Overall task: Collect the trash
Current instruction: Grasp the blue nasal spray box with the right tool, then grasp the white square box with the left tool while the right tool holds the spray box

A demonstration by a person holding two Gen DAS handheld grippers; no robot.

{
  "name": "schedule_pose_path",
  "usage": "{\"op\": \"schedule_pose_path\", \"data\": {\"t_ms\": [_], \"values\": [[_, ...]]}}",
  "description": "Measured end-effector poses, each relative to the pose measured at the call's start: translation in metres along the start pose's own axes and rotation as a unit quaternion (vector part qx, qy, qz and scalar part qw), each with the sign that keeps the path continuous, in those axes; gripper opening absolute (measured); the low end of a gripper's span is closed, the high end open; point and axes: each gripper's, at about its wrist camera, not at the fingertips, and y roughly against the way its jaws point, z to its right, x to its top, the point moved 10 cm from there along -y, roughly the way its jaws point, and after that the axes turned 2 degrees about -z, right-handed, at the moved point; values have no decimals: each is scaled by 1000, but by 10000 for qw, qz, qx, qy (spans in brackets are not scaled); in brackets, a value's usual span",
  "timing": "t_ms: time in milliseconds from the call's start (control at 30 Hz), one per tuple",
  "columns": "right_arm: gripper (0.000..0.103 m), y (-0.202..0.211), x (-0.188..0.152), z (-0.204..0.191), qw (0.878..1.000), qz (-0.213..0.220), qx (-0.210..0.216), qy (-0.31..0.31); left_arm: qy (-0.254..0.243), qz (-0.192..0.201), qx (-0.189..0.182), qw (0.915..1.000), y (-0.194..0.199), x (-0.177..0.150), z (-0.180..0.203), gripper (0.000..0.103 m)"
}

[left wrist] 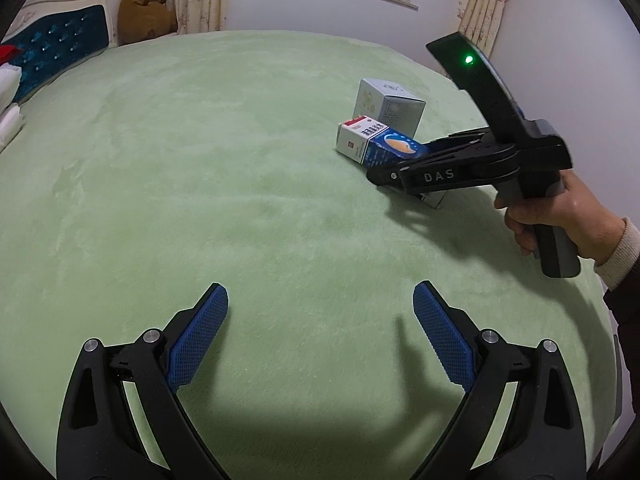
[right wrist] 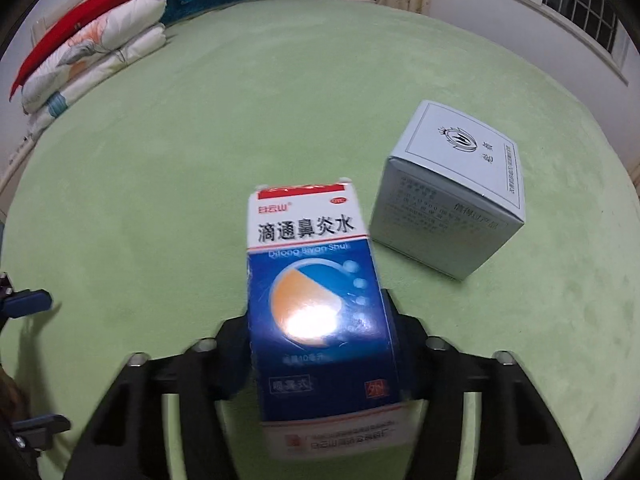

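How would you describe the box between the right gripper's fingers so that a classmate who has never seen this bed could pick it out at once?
Start at the wide green blanket covering the bed, then find the two small boxes lying close together on it. The medicine box is the one clamped in the right gripper. Unlike the plain pale grey box beside it, it is glossy blue and white, with a red stripe and an orange circle.

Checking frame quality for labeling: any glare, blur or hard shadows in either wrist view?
Right wrist: glare spot on the blue medicine box, its print slightly motion-blurred; the grey box is sharper. Left wrist: sharp, with dark shadows on the green blanket under the left gripper and right gripper. Both: strong fisheye curvature, black corners.
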Motion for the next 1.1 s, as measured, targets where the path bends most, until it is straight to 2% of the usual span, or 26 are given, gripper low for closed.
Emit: {"op": "schedule_pose_path", "data": {"t_ms": [100,167,267,433,533,633,700,900,1100], "values": [[53,20,-7,-5,9991,355,68,-201,-58,24,30,10000,3,-2,0,91],[53,49,-17,-2,9949,815,54,-600,-87,62,48,9999,4,-2,1,91],[53,97,-45,14,9752,1576,-353,-1510,-138,99,111,9998,5,-3,2,91],[53,148,-106,33,9335,2399,-1010,-2467,-286,194,183,9992,8,-1,13,91],[53,156,-109,43,9288,2515,-1333,-2373,-340,214,266,9988,3,5,19,91],[53,174,-111,54,9103,2921,-1975,-2169,-227,199,129,9995,-8,22,32,91],[53,179,-116,62,9004,3062,-2203,-2166,-140,187,79,9997,-18,40,44,91],[54,186,-142,90,8724,3441,-2124,-2745,73,243,16,9997,-53,89,71,91],[54,187,-131,73,8730,3661,-2135,-2414,215,477,287,9982,-87,122,83,91]]}}
